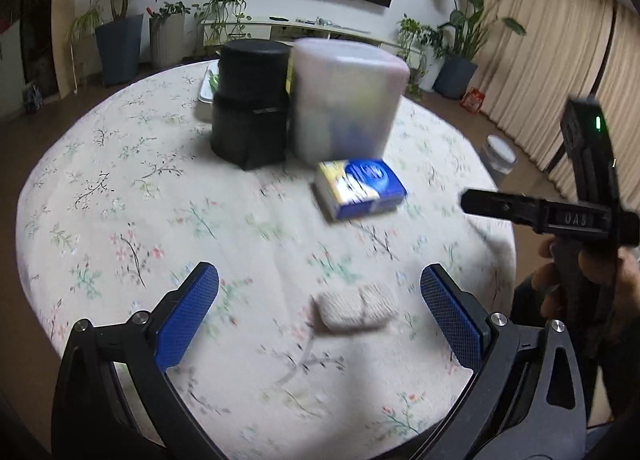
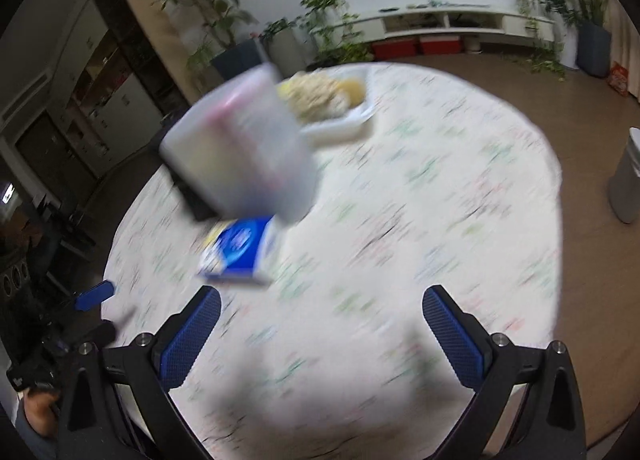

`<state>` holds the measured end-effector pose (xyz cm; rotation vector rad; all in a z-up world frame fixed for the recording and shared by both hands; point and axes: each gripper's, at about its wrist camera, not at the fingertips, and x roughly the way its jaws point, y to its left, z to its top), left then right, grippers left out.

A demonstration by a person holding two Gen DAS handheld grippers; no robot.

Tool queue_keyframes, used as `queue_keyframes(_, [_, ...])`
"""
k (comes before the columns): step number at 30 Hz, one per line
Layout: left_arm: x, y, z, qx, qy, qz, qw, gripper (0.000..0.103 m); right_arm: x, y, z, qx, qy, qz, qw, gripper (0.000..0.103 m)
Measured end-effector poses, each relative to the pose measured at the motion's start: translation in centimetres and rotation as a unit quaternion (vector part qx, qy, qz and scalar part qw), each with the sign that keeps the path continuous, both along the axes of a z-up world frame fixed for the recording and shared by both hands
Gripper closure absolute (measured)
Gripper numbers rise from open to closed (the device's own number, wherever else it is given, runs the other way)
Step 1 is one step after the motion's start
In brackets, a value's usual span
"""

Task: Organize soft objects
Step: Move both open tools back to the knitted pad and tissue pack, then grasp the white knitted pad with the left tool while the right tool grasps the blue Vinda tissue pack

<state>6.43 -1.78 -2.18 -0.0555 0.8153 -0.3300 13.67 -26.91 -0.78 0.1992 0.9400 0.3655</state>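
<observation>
A small beige knitted bundle [image 1: 356, 310] lies on the floral tablecloth [image 1: 120, 187], between the wide-apart blue pads of my left gripper [image 1: 320, 280], which is open and above it without touching. A blue and yellow tissue pack [image 1: 360, 187] lies farther back, beside a translucent lidded container [image 1: 344, 99]. My right gripper [image 2: 322, 300] is open over bare cloth, with the tissue pack [image 2: 240, 252] just beyond its left finger [image 2: 192, 336]. The right view is heavily blurred. The right gripper's body [image 1: 560, 215] and the hand holding it show at the left view's right edge.
Two stacked black round tins [image 1: 250, 103] stand left of the container. A white tray with pale soft items [image 2: 332, 103] sits behind the container [image 2: 240, 143]. The round table's edge [image 2: 556, 195] curves nearby. A grey bin [image 2: 626, 179] and potted plants stand on the floor.
</observation>
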Motion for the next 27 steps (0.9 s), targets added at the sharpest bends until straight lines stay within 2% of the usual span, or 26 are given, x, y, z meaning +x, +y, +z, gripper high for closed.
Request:
queue_keyframes(6, [-0.6, -3.3, -0.5, 0.044, -0.003, -0.032, 0.9985, 0.000, 0.5, 2.8, 0.7, -0.029, 0.001, 0.017, 0.999, 0.000])
queue_keyframes(9, [0.2, -4.0, -1.6, 0.054, 0.015, -0.022, 0.9982, 0.000, 1.1, 3.8, 1.2, -0.047, -0.006, 0.020, 0.999, 0.000])
queue_keyframes(13, [0.4, -4.3, -2.3, 0.066, 0.020, -0.002, 0.9976, 0.000, 2.3, 5.8, 0.5, -0.068, 0.008, 0.034, 0.997, 0.000])
queue_keyframes(18, [0.7, -3.6, -2.6, 0.063, 0.025, 0.023, 0.9975, 0.000, 3.6, 7.7, -0.8, -0.081, 0.023, 0.047, 0.995, 0.000])
queue_keyframes(27, [1.1, -3.1, -3.7, 0.058, 0.038, 0.043, 0.9966, 0.002, 4.9, 10.2, -1.6, -0.106, 0.023, 0.056, 0.992, 0.000])
